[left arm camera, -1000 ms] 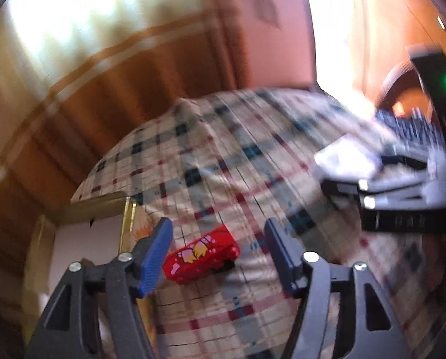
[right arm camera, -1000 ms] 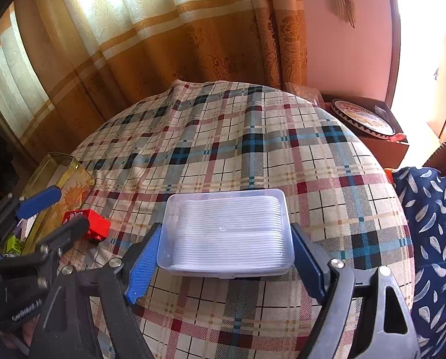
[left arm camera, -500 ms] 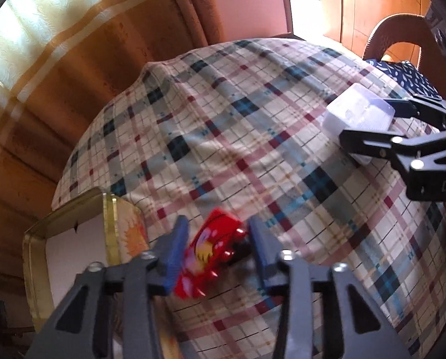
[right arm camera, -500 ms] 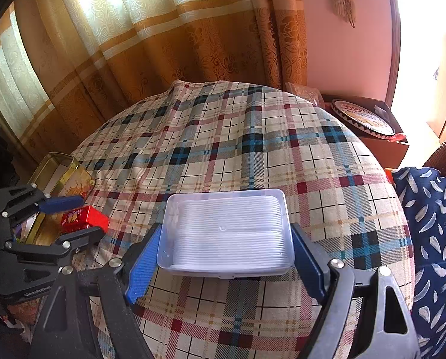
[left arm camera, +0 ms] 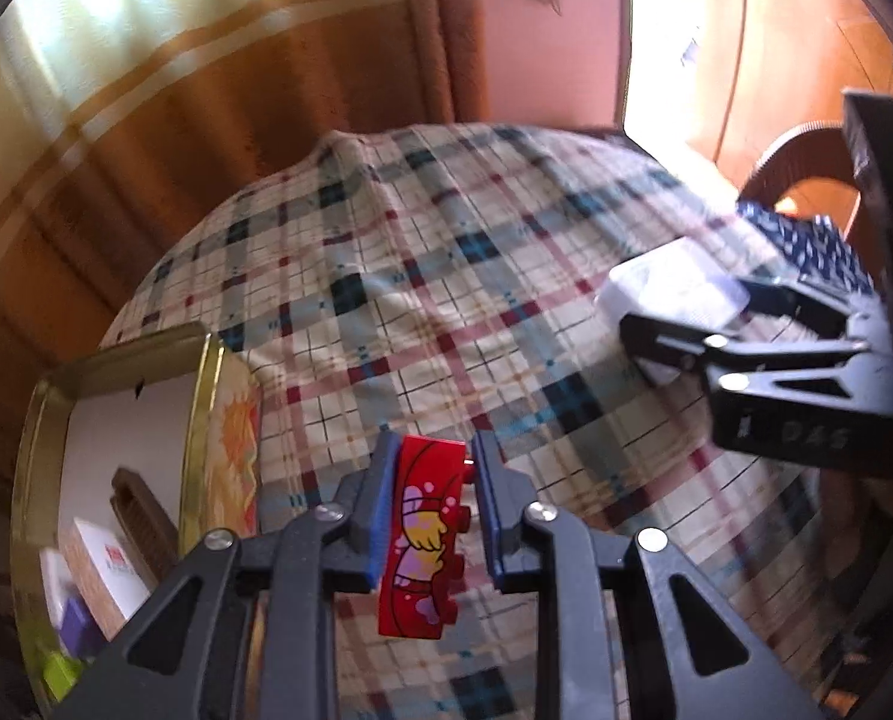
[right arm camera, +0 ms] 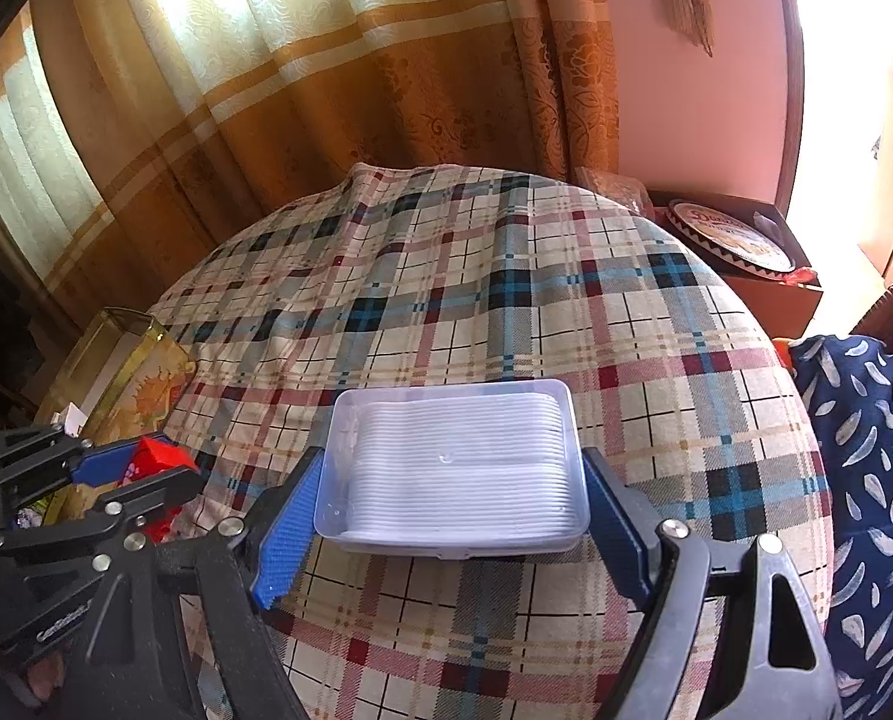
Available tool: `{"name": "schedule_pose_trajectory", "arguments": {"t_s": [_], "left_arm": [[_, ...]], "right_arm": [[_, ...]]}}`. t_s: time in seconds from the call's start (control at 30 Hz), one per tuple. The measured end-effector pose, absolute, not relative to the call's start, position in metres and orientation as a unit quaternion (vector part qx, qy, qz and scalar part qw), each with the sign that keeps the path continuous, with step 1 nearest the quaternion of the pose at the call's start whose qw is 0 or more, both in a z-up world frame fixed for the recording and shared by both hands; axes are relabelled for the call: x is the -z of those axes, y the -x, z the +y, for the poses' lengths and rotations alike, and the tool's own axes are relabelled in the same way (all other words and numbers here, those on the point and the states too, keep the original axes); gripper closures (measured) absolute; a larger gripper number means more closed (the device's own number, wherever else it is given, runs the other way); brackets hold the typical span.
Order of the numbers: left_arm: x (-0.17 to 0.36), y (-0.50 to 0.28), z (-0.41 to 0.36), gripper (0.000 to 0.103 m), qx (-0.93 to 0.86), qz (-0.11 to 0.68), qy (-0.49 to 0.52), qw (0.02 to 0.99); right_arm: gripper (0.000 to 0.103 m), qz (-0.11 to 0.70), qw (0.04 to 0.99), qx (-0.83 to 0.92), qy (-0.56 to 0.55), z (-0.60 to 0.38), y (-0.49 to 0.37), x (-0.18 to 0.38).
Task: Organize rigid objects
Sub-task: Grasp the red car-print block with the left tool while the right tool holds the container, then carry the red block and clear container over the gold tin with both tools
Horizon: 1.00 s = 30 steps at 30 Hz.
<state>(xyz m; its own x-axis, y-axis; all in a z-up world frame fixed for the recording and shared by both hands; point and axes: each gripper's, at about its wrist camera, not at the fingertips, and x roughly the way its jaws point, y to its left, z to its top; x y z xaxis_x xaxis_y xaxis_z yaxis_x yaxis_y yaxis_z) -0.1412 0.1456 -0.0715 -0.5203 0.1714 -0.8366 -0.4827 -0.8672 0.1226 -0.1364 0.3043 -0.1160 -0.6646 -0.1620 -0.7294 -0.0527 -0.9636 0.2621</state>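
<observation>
A red toy brick [left arm camera: 425, 516] with a pink and yellow print sits between the blue pads of my left gripper [left arm camera: 431, 450], lifted a little off the plaid tablecloth [left arm camera: 446, 300]. The jaws are closing and both pads press on the brick's sides. In the right wrist view that left gripper [right arm camera: 140, 471] and the red brick [right arm camera: 158, 459] show at the lower left. My right gripper [right arm camera: 452, 465] is shut on the two short ends of a clear plastic box [right arm camera: 446, 420] of white sticks. The left wrist view has the same box [left arm camera: 668, 282] at right.
A gold tin [left arm camera: 206, 396] holding small boxes stands just left of the left gripper, at the table's edge [right arm camera: 128, 360]. Curtains hang behind the round table. A blue patterned cushion [right arm camera: 866, 450] and a brown box [right arm camera: 740, 240] with a round plate lie to the right.
My left gripper shut on the red brick, which lay flat on the cloth, and now holds it upright off the table. The right gripper and its box have not moved.
</observation>
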Motion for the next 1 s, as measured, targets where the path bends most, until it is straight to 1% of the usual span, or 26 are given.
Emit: {"name": "schedule_pose_trajectory", "arguments": {"t_s": [0.23, 0.4, 0.73, 1.0], "left_arm": [[0.074, 0.122, 0.135, 0.080, -0.886, 0.114, 0.420, 0.160], [0.068, 0.111, 0.126, 0.080, -0.907, 0.095, 0.387, 0.133], [0.061, 0.085, 0.116, 0.080, -0.932, 0.085, 0.336, 0.104], [0.060, 0.077, 0.107, 0.080, -0.942, 0.072, 0.316, 0.090]], "right_arm": [[0.020, -0.138, 0.038, 0.910, -0.390, 0.306, 0.130, 0.111], [0.020, -0.139, 0.041, 0.915, -0.376, 0.306, 0.127, 0.108], [0.020, -0.129, 0.046, 0.927, -0.348, 0.302, 0.120, 0.098], [0.020, -0.115, 0.045, 0.935, -0.332, 0.297, 0.114, 0.093]]}}
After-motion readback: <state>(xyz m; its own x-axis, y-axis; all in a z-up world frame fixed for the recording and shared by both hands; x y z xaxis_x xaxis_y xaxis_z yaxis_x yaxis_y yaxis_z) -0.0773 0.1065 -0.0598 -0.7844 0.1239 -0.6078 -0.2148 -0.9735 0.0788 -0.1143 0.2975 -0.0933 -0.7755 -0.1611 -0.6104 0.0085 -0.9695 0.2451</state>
